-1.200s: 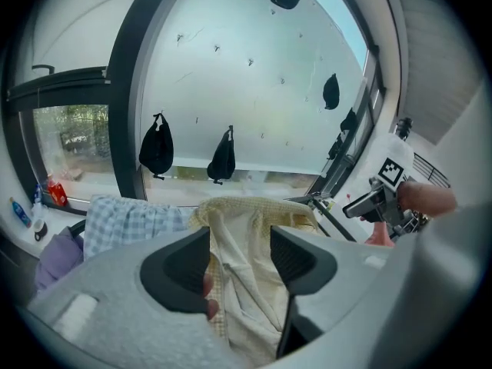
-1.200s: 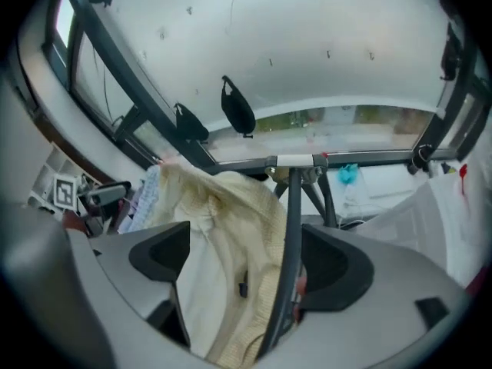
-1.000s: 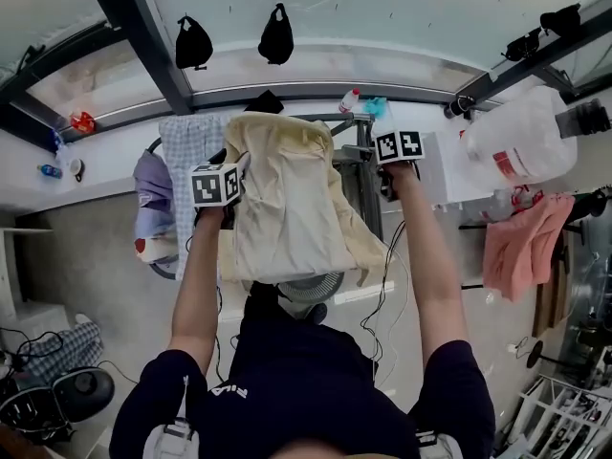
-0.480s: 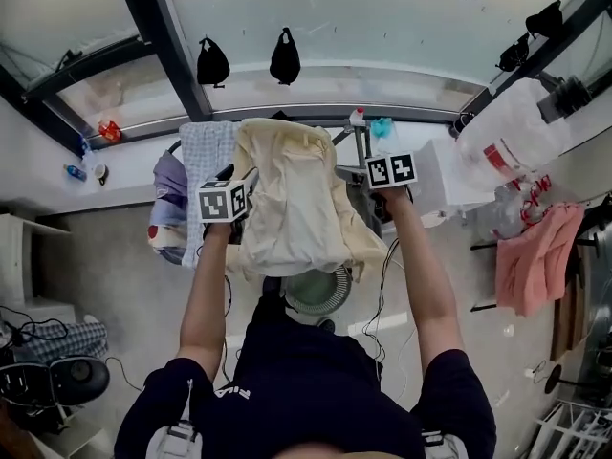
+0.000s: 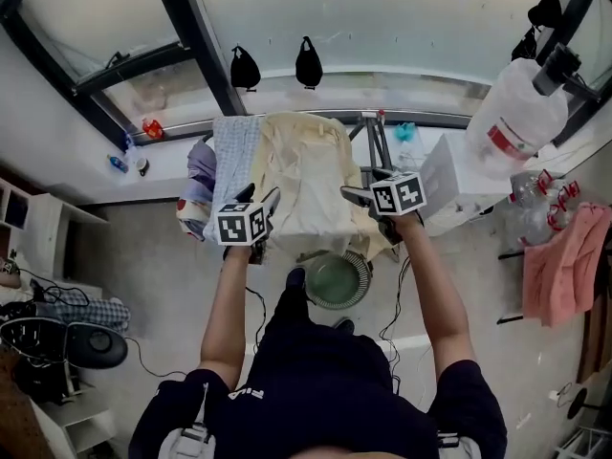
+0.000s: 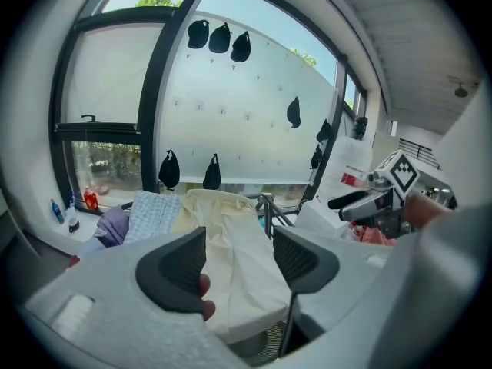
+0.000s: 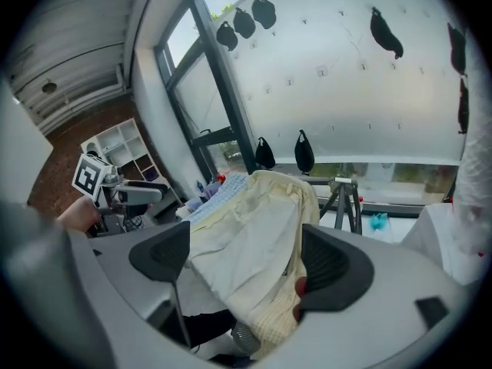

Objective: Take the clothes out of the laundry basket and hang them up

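Observation:
A cream garment (image 5: 304,175) hangs draped over the drying rack (image 5: 375,142) by the window; it also shows in the left gripper view (image 6: 231,244) and the right gripper view (image 7: 254,244). My left gripper (image 5: 262,203) is off its near left corner, apart from the cloth. Its jaws have just been opening and nothing is between them (image 6: 240,261). My right gripper (image 5: 352,195) hovers by the near right edge, open and empty (image 7: 246,261). A round green basket (image 5: 335,277) sits on the floor below the garment.
A blue checked cloth (image 5: 232,151) and a purple one (image 5: 199,165) hang left of the cream garment. A white box (image 5: 449,175) and a large plastic bag (image 5: 521,113) stand at the right, with a pink garment (image 5: 559,266) further right. Shelves and cables lie at the left.
Both grippers have drawn back from the rack toward the person and away from the cream garment. The garment stays draped on the rack.

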Demonstrator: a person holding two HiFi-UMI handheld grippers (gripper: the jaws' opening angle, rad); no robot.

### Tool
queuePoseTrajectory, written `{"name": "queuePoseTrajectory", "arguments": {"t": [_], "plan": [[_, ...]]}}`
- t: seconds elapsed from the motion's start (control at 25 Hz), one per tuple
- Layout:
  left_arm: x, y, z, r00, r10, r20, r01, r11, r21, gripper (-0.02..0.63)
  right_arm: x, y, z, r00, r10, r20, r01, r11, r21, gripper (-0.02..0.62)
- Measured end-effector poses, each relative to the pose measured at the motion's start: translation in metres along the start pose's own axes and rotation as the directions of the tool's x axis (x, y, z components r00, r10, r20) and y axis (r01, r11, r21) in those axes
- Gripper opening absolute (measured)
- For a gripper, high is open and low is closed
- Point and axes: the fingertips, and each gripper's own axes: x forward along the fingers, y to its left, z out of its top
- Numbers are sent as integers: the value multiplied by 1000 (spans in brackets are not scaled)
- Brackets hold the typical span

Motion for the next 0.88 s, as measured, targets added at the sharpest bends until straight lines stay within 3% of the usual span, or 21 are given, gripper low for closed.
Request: {"name": "queuePoseTrajectory", "arguments": {"t": [0.36, 0.64, 0.88], "plan": [[-92, -50, -77, 999, 45, 14, -44, 998, -55, 268, -44, 74, -56, 996, 41, 74, -37, 998, -51, 437], [-147, -63, -110, 998, 50, 50, -48, 998, -36, 276, -71, 128, -86, 990, -10, 137, 19, 998, -63, 437], [-194, -41, -132, 995, 45, 92, -40, 998, -53, 281, -95, 178, -106, 977, -91, 191, 98, 995, -30, 437]]}}
